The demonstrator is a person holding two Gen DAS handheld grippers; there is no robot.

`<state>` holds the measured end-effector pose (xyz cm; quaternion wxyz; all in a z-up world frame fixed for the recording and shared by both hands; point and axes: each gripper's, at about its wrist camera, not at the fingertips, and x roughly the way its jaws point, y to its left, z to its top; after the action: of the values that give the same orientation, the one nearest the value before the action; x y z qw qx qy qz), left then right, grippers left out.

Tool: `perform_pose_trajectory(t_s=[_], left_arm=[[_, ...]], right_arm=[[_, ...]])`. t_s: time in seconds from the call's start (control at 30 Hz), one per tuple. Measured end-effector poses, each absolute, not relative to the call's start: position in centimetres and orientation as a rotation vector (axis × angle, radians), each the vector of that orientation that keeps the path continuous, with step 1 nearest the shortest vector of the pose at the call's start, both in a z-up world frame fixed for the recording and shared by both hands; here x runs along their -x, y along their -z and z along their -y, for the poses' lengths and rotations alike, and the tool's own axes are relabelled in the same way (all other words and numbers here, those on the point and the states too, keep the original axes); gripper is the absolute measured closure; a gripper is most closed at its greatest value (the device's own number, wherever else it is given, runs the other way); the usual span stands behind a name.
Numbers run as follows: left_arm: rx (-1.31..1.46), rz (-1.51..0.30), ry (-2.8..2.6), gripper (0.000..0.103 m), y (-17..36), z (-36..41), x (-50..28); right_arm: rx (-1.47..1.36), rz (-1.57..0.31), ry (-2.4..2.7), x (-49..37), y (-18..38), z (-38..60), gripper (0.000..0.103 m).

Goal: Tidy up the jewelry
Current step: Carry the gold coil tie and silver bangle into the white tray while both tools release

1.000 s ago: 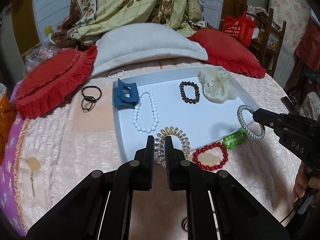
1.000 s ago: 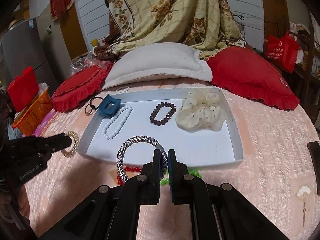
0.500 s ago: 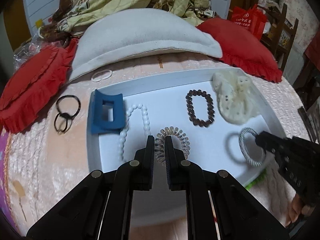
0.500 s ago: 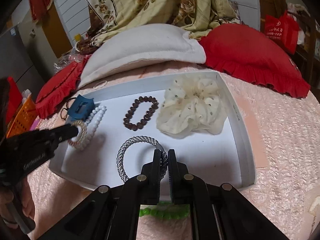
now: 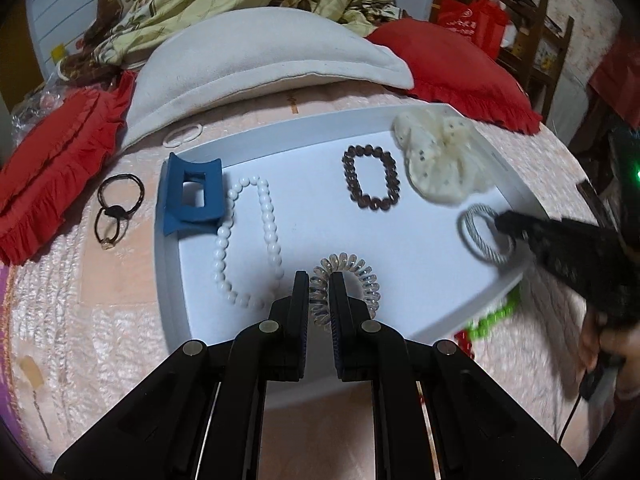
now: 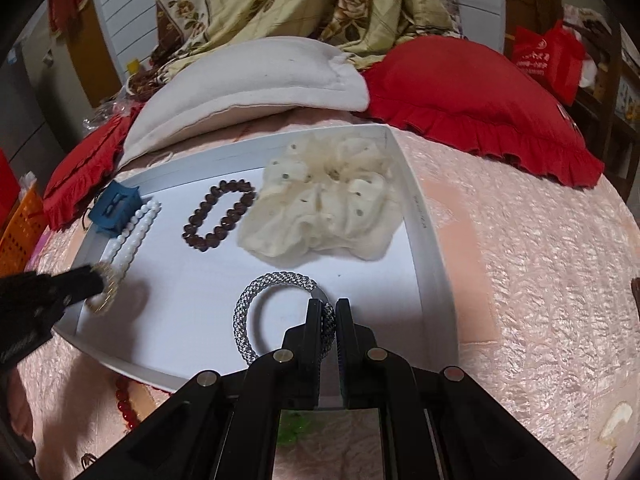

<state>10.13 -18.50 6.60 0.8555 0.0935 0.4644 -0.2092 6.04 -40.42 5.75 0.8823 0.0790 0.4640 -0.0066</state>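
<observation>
A white tray [image 5: 304,124] on the pink bedspread holds a blue hair claw [image 5: 192,194], a white pearl bracelet [image 5: 250,248], a brown bead bracelet [image 5: 370,178] and a cream scrunchie [image 5: 438,158]. My left gripper [image 5: 319,294] is shut on a clear spiral hair tie [image 5: 360,280], low over the tray's near left part. My right gripper [image 6: 329,316] is shut on a silver braided bracelet [image 6: 260,292], low over the tray's near right part. The right gripper also shows in the left wrist view [image 5: 504,226], and the left gripper in the right wrist view [image 6: 98,280].
A green bead bracelet [image 5: 494,316] and a red bead bracelet [image 6: 124,404] lie on the bedspread just outside the tray's near edge. Black hair ties [image 5: 118,208] and a white ring [image 5: 182,135] lie left of the tray. Red cushions and a white pillow [image 5: 248,60] lie behind.
Both grippers have moved forward and down over the tray, each still holding its piece. The spiral tie and silver bracelet now hang closer to the tray floor.
</observation>
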Motion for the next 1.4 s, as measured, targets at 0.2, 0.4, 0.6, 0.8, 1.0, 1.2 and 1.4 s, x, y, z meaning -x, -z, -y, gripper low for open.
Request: perform_pose_trajectory(t_s=[0.2, 0.4, 0.6, 0.8, 1.0, 1.2, 1.4], left_arm=[[-0.238, -0.991, 0.410, 0.094, -5.6, 17.0, -9.7], [-0.245, -1.016, 0.375, 0.094, -4.1, 15.7, -10.4], [-0.235, -1.021, 0.339, 0.094, -3.4, 15.0, -10.6], [-0.190, -1.017, 0.327, 0.093, -3.3, 14.2, -10.5], [-0.126, -1.016, 0.359, 0.088, -3.6, 13.5, -10.2], [-0.011, -0.958, 0.399, 0.061, -5.3, 11.7, -9.2], [0.051, -0.916, 0.361, 0.058, -8.0, 10.3, -7.9]], right_arm=[[-0.141, -0.958, 0.034, -6.5, -5.8, 40.2, 0.097], [-0.131, -0.962, 0.065, -7.0, -5.5, 40.9, 0.097], [-0.140, -0.971, 0.079, -7.1, -5.1, 41.7, 0.097], [-0.183, -0.964, 0.089, -6.9, -5.1, 42.4, 0.097], [-0.220, -0.971, 0.053, -7.0, -5.2, 42.5, 0.096], [-0.260, -0.954, 0.042, -6.6, -5.8, 42.7, 0.096], [-0.263, -0.911, 0.036, -5.3, -8.0, 42.5, 0.094]])
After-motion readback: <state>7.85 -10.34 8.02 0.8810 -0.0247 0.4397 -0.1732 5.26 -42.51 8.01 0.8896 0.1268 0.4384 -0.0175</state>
